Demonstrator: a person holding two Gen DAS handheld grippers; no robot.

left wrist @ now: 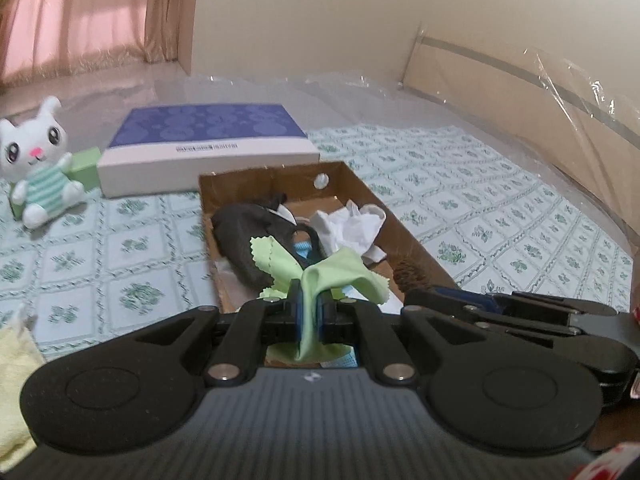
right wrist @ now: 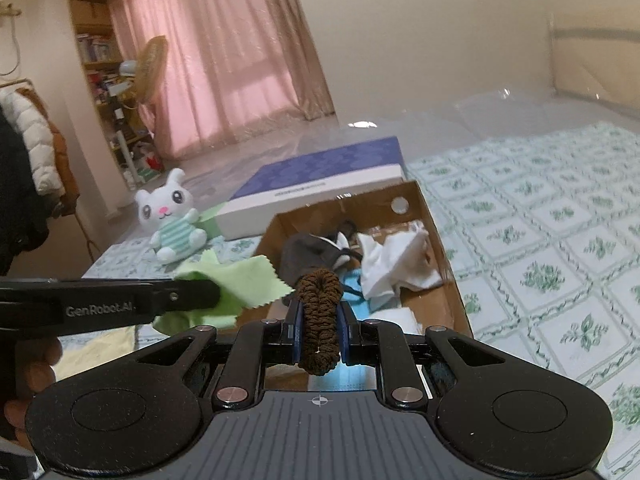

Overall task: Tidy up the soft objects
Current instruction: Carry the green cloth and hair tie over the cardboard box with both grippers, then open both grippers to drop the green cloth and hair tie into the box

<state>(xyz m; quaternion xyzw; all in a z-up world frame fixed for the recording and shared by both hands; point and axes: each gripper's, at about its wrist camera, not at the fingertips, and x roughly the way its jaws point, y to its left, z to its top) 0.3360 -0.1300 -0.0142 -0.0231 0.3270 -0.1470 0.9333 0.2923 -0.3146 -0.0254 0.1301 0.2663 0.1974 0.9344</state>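
Fingers [left wrist: 297,300] of left gripper [left wrist: 311,306] pinch green cloth [left wrist: 340,270]; right gripper [right wrist: 319,318] clamps brown scrunchie [right wrist: 319,316], both poised over cardboard box [left wrist: 416,248] for deposit.

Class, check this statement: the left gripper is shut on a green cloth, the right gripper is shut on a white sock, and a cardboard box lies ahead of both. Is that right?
Not quite. The right gripper is shut on a brown scrunchie, not a white sock; the right wrist view shows it. The left gripper is indeed shut on the green cloth, and the cardboard box lies ahead of both.
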